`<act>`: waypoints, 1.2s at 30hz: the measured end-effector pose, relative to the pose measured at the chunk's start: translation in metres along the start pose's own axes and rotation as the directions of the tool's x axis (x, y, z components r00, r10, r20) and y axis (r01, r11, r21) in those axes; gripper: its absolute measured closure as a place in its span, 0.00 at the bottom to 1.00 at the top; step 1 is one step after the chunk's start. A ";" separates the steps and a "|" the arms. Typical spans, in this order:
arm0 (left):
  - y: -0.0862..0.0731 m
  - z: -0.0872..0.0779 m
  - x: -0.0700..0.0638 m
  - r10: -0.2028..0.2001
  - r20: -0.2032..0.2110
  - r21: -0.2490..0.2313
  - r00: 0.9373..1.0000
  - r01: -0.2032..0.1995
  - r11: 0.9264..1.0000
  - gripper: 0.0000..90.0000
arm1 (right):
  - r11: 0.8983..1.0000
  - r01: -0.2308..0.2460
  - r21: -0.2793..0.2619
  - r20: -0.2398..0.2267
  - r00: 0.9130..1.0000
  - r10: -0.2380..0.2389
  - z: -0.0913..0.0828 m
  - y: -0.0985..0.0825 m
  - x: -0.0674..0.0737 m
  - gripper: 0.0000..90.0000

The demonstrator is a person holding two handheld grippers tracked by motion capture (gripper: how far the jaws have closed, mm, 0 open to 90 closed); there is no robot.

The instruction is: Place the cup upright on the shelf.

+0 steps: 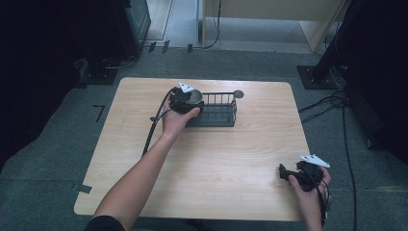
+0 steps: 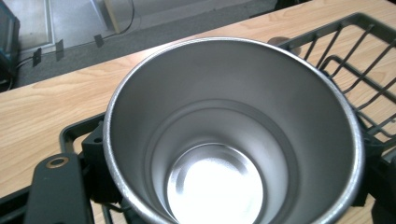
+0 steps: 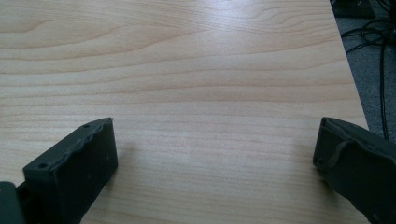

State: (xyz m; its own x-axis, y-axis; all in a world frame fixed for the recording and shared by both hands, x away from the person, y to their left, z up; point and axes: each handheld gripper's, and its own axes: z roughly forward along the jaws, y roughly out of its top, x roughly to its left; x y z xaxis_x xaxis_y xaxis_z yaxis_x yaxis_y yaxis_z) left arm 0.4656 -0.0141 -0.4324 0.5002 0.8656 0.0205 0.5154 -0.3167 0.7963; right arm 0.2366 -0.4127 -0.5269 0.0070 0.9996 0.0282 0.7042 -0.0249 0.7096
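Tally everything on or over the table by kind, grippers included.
Metal cups: 1
Black wire baskets: 1
Grippers: 2, left gripper and right gripper
Total: 4

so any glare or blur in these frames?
Left gripper view: the steel cup's bottom blows out to white glare, and the near rim is soft. Right gripper view: a sheen streaks the far part of the table, and the right tool casts soft shadows. High view: dark surroundings, evenly lit tabletop.
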 end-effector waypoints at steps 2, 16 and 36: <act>0.000 0.000 0.001 0.001 -0.003 0.003 1.000 -0.001 1.000 0.21 | 1.000 0.000 0.000 0.000 1.000 0.000 0.000 0.000 0.000 0.00; 0.001 -0.009 0.006 -0.017 0.002 0.009 1.000 0.017 1.000 0.12 | 1.000 0.000 0.000 0.000 1.000 0.000 0.000 0.000 0.000 0.00; -0.007 -0.070 0.022 -0.063 0.046 -0.102 0.997 0.068 0.993 0.03 | 1.000 -0.001 0.000 0.000 1.000 0.001 0.000 0.000 0.000 0.00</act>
State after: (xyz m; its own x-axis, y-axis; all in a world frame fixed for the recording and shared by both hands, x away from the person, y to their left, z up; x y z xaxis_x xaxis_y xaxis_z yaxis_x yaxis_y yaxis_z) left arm 0.4242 0.0343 -0.3954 0.4982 0.8651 -0.0581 0.4748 -0.2161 0.8531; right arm 0.2366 -0.4126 -0.5269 0.0072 0.9996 0.0291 0.7045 -0.0257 0.7093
